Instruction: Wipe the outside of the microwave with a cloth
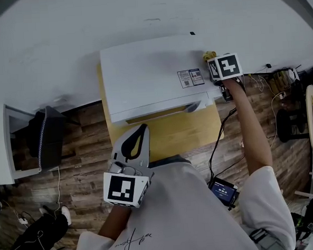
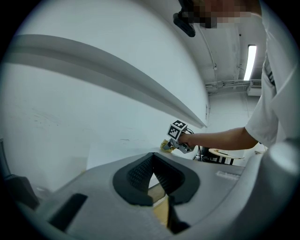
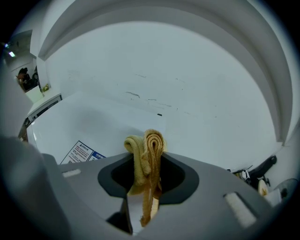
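Cloth (image 3: 146, 159), yellow and folded, is pinched between the 2 jaws of the right gripper (image 1: 214, 60) at the back right corner of the microwave (image 1: 148, 77) top. It probably touches the surface, though that is unclear. From there the white top's long axis runs leftward. The left gripper (image 2: 152, 164), jaws pressed together on nothing, hangs well back by the person's body.

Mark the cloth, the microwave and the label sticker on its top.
cloth (image 3: 151, 146), right gripper view, on its folded upper end.
microwave (image 1: 142, 70), head view, on the bare white top panel.
label sticker (image 1: 184, 79), head view, on its left part.
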